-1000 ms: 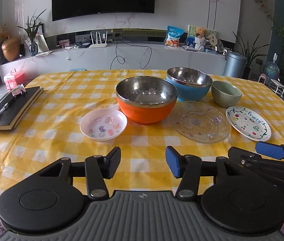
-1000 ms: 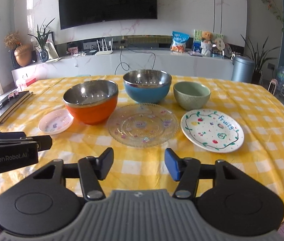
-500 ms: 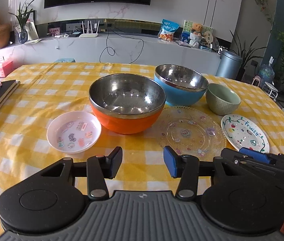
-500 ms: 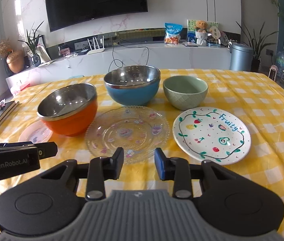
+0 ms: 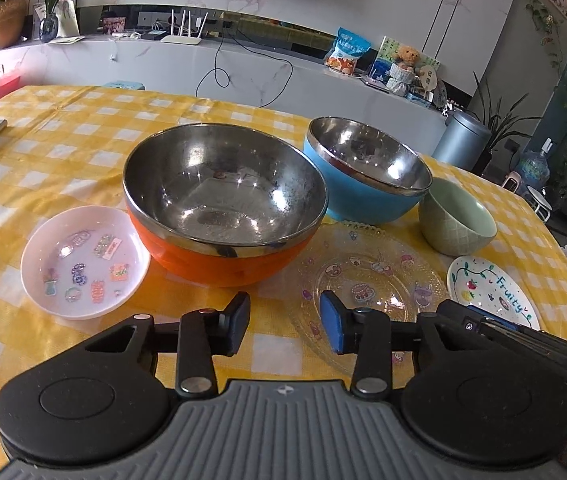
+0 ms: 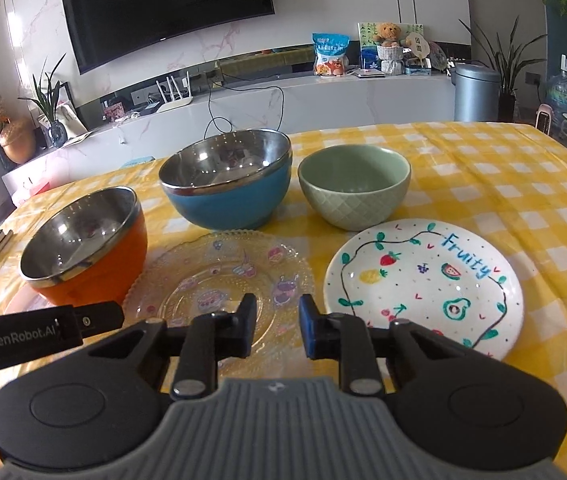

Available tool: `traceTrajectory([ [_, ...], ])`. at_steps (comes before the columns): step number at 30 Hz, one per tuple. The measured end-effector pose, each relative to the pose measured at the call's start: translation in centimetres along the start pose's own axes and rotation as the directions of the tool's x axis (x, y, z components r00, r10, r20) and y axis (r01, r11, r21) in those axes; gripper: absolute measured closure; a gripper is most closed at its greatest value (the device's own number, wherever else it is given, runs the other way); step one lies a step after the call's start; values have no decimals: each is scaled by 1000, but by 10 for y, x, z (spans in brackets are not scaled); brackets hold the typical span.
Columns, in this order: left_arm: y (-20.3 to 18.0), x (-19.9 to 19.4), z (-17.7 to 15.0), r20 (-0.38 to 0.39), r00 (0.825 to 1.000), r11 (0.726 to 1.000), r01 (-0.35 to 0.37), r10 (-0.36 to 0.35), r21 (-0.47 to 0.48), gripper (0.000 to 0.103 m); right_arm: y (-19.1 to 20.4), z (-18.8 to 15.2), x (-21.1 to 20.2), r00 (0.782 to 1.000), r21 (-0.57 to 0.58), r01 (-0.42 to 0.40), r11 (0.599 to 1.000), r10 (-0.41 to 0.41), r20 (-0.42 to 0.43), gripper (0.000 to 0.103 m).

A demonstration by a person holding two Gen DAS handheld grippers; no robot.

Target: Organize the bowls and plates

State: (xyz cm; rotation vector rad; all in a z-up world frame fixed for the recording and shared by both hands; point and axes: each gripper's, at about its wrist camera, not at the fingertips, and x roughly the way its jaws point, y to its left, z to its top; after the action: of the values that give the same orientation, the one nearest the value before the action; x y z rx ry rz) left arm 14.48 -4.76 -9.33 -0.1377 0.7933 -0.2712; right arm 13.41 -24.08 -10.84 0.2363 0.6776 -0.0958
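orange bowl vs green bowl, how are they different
The orange bowl is the larger of the two; the green bowl is clearly smaller. The orange bowl has a shiny metal lining and rim, while the green bowl is matte green inside with a criss-cross pattern outside. The orange bowl sits beside the pink dish, the green bowl behind the fruit plate. Both stand upright and empty on the yellow checked cloth.
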Motion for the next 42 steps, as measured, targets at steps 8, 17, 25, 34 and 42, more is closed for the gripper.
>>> traceTrajectory([
  [8, 3, 16, -4, -16, 1000, 1000, 6, -7, -22, 66, -5, 3, 17, 1000, -4, 27, 1000, -27, 11, 82],
  [17, -1, 21, 0, -10, 999, 999, 37, -37, -16, 82, -12, 14, 38, 1000, 0, 28, 1000, -28, 4, 93],
  [25, 1, 12, -2, -18, 999, 1000, 27, -27, 1, 87, -9, 7, 29, 999, 11, 37, 999, -37, -14, 97],
  [34, 6, 11, -3, -20, 1000, 1000, 17, -17, 2, 80, -10, -8, 17, 999, 63, -9, 998, 11, -35, 88],
  [42, 1, 14, -5, -2, 1000, 999, 15, -15, 31, 79, -8, -10, 20, 1000, 82, -10, 997, 12, -26, 88],
])
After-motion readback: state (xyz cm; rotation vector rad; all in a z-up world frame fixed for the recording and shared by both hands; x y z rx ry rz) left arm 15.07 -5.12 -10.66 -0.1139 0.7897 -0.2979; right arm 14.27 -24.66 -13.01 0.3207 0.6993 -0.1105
